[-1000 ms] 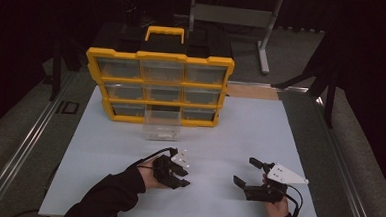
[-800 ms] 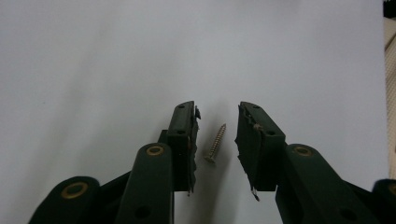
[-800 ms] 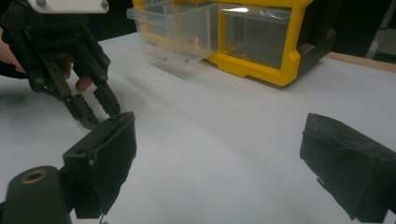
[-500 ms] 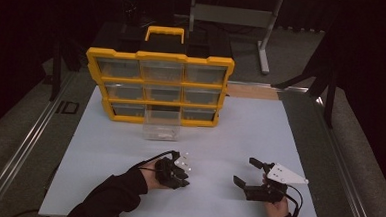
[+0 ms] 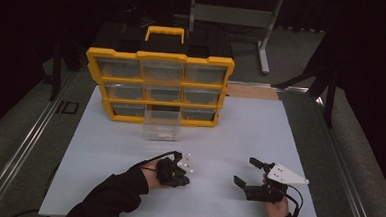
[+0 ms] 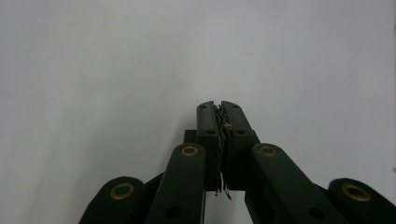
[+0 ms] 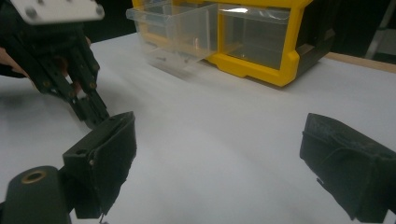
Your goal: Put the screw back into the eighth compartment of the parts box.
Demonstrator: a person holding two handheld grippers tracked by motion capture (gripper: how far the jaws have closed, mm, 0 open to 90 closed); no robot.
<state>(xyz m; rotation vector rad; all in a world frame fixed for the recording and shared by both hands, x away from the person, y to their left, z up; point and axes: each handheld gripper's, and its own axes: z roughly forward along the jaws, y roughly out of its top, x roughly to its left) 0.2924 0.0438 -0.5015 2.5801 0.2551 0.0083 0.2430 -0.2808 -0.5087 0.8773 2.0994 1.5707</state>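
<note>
The left gripper [image 5: 181, 174] has just been closed: its fingers [image 6: 208, 122] are pressed together over the white desk [image 5: 280, 128], with nothing seen between them, though the tips are small in the high view. A pick seems unfinished or only rehearsed. The right gripper [image 5: 251, 174] is held wide, empty. The clear drawer [image 5: 161, 125] is pulled out of the yellow organizer [image 5: 159, 86], well ahead of both hands. Dark room beyond.
</note>
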